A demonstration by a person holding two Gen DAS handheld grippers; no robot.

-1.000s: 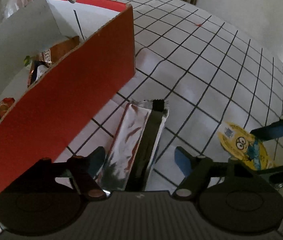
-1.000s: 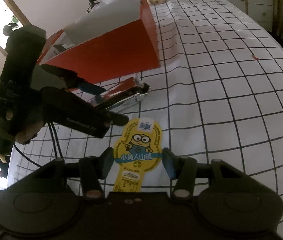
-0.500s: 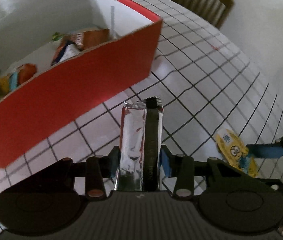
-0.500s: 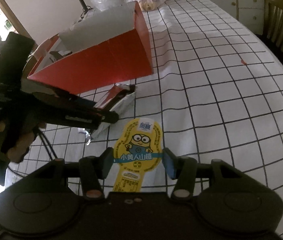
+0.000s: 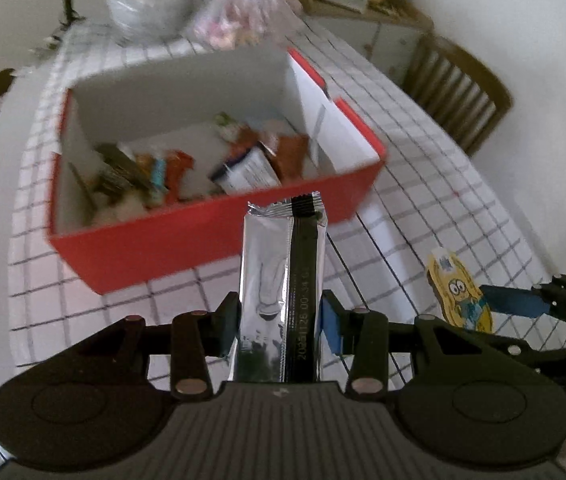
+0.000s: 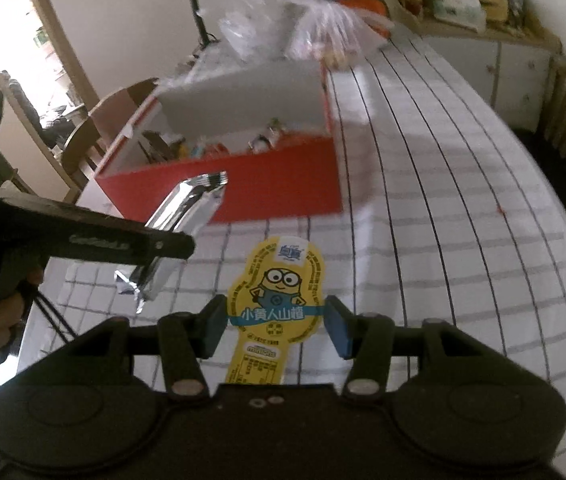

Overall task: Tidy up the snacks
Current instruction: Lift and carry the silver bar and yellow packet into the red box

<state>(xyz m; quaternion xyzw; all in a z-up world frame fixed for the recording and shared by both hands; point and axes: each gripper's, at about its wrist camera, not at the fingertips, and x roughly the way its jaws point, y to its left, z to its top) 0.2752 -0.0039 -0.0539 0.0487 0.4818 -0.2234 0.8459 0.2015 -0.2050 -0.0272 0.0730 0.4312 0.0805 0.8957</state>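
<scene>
Silver foil snack bar (image 5: 283,280) — this is the item in hand: my left gripper (image 5: 281,320) has its jaws pressed narrow on both flanks of the wrapper, near the lower half. Those jaws have just been closing, and the bar is now clamped between them. The bar's long axis runs straight out along the fingers, with its crimped end pointing at the red cardboard box (image 5: 187,248).

The box sits directly ahead of the left gripper, open at the top, white inside, with several wrapped snacks already lying on its floor. In the left wrist view the bar's far end overlaps the near red wall. I judge the bar is off the checked tablecloth (image 5: 423,208), since the right wrist view shows it hanging clear of the cloth.

My right gripper (image 6: 275,326) holds the yellow Minion snack packet (image 6: 279,292) across its waist, jaws at a moderate width with the blue pads against both edges. The packet's long axis also lies along the fingers, printed face up.

The relation that governs the coming move: the box lies forward of both grippers, and the left one is nearer — its bar already reaches the near wall. I judge the left load needs to clear that wall before release; the right packet has more cloth to cross.
</scene>
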